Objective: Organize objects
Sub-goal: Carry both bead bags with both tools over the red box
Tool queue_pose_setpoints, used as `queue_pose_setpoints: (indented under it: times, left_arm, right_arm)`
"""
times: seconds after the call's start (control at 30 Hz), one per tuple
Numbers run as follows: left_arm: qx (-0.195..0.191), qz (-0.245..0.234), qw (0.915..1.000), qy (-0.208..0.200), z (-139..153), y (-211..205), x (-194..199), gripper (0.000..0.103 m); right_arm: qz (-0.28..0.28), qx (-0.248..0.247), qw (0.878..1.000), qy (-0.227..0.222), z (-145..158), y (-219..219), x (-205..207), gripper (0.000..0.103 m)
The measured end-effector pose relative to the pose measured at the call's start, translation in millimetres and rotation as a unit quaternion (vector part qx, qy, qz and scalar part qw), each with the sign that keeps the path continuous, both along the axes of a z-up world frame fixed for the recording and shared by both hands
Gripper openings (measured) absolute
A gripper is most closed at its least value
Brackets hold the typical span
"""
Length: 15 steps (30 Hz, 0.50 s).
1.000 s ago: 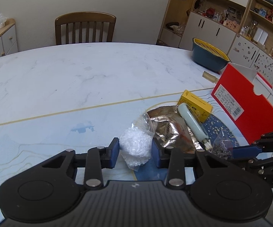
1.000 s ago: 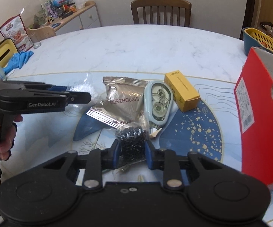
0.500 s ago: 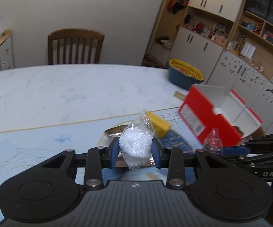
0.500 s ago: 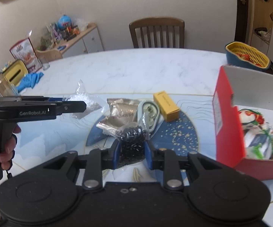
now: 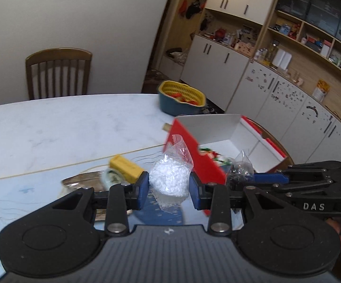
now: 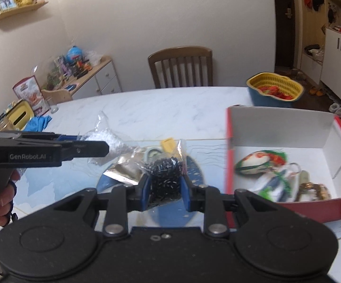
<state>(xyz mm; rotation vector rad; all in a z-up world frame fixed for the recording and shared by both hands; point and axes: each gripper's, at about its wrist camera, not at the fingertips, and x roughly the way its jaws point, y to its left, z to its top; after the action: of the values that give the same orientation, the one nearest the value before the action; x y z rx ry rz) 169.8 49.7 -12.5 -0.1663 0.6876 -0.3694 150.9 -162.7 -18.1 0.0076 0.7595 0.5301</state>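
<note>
Task part done. The open red cardboard box with white lining, at the right of the marble-patterned desk, already holds several items: a striped oval toy, a ring-shaped trinket and a pale object, all blurred.

In hand: the left hand-held gripper is clamped on a clear plastic bag of white granules, lifted clear of the desk. The right hand-held gripper is clamped on a clear plastic bag of small black beads, likewise in the air, just left of the box's near wall. Judged: both bags are bound for the box, neither yet over it.

Left on the desk, near centre: a small yellow cardboard carton, a pale green oval tape dispenser and silver foil sachets.

A yellow-and-blue plastic strainer basket stands far right; whether it belongs to the task cannot be told.

Obscured: the left-wrist view is motion-blurred, so the desk items smear together. The gripper bodies hide the near desk edge. The number of sachets cannot be counted. Labels are unreadable.
</note>
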Motion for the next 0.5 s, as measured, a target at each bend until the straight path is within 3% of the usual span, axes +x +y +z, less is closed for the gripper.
queue_pose_setpoints:
  times: [0.5]
  left_arm:
    - [0.022,-0.041,0.9989,0.004,2.7,-108.7,31.2,0.035]
  right_arm:
    - [-0.06,0.012,0.998,-0.009,-0.6,-119.8,20.9,0.026]
